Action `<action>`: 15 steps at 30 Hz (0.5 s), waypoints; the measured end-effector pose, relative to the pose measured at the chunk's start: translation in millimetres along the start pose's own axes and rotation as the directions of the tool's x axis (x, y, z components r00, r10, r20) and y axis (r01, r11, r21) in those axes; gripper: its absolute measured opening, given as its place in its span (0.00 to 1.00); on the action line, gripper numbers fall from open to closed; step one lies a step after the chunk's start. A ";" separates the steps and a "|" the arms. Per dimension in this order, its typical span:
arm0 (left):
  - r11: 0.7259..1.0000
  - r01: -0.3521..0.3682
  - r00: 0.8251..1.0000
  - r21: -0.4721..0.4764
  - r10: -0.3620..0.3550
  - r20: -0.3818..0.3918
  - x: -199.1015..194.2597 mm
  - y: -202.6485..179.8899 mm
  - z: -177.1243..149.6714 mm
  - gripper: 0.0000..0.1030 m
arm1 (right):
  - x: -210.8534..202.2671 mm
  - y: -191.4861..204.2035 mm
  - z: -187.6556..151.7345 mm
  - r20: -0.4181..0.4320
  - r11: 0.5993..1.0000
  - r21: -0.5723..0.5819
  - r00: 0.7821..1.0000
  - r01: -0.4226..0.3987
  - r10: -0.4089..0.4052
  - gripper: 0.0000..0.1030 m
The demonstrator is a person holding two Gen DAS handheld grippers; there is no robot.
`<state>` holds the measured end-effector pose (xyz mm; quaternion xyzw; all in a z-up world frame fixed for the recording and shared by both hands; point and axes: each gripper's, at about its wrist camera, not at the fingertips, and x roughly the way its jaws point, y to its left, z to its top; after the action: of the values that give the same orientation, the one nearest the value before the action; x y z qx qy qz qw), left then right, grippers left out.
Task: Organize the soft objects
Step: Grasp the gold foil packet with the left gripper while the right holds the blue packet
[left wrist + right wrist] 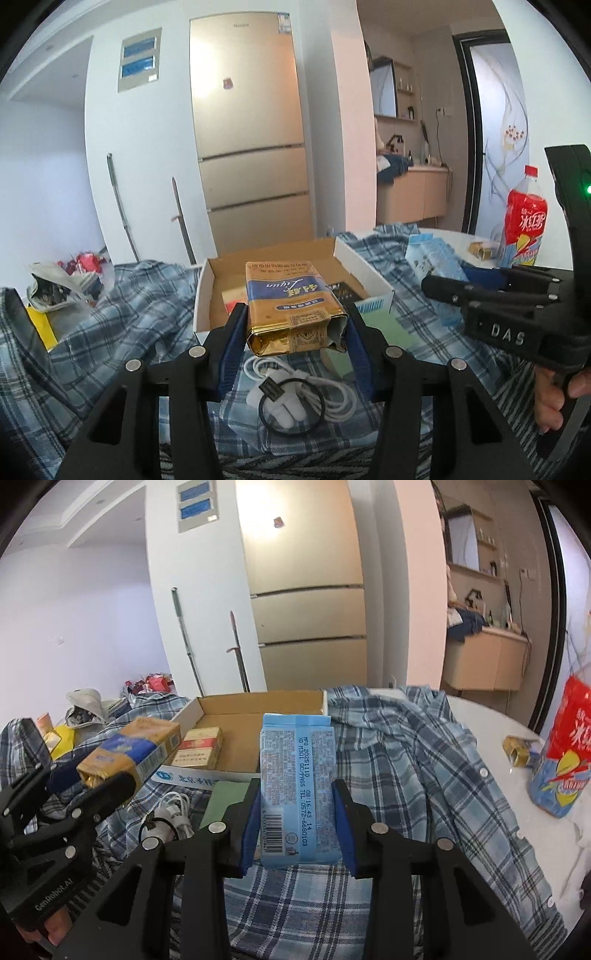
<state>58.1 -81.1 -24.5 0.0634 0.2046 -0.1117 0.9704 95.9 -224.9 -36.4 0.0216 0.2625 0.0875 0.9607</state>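
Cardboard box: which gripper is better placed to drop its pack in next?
Probably left. The left gripper holds the gold pack right at the box edge; the right gripper holds the blue pack further back over the shirt.

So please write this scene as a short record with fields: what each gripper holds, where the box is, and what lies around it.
left gripper: shut on the gold and blue pack, held above the cloth
right gripper: shut on the light blue pack, held upright
cardboard box: open, on the plaid shirt, just beyond both packs
inside box: a red and gold pack
below left gripper: white cable with a black ring
right side: red drink bottle on the white table
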 end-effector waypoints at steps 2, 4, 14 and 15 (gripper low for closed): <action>1.000 -0.010 1.000 0.000 0.010 -0.003 0.0 -0.2 0.4 0.52 | -1.8 4.2 -0.5 0.011 1.000 -0.022 1.000 0.003 -0.003 0.35; 1.000 -0.007 1.000 -0.008 0.006 -0.009 0.7 1.5 0.6 0.52 | -3.1 6.6 -0.8 0.018 0.999 -0.034 1.000 0.003 -0.002 0.35; 1.000 -0.012 1.000 -0.017 0.012 -0.007 -1.2 2.9 -0.7 0.52 | -3.8 6.8 -0.6 0.025 0.999 -0.045 1.000 0.001 0.000 0.35; 1.000 -0.014 1.000 -0.018 0.014 -0.007 -1.5 3.1 -0.3 0.52 | -3.7 6.8 -0.6 0.025 0.999 -0.045 1.000 0.001 0.000 0.35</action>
<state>57.4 -77.7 -23.9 0.0562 0.2083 -0.1027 0.9710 91.4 -218.8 -34.5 0.0008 0.2486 0.0928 0.9641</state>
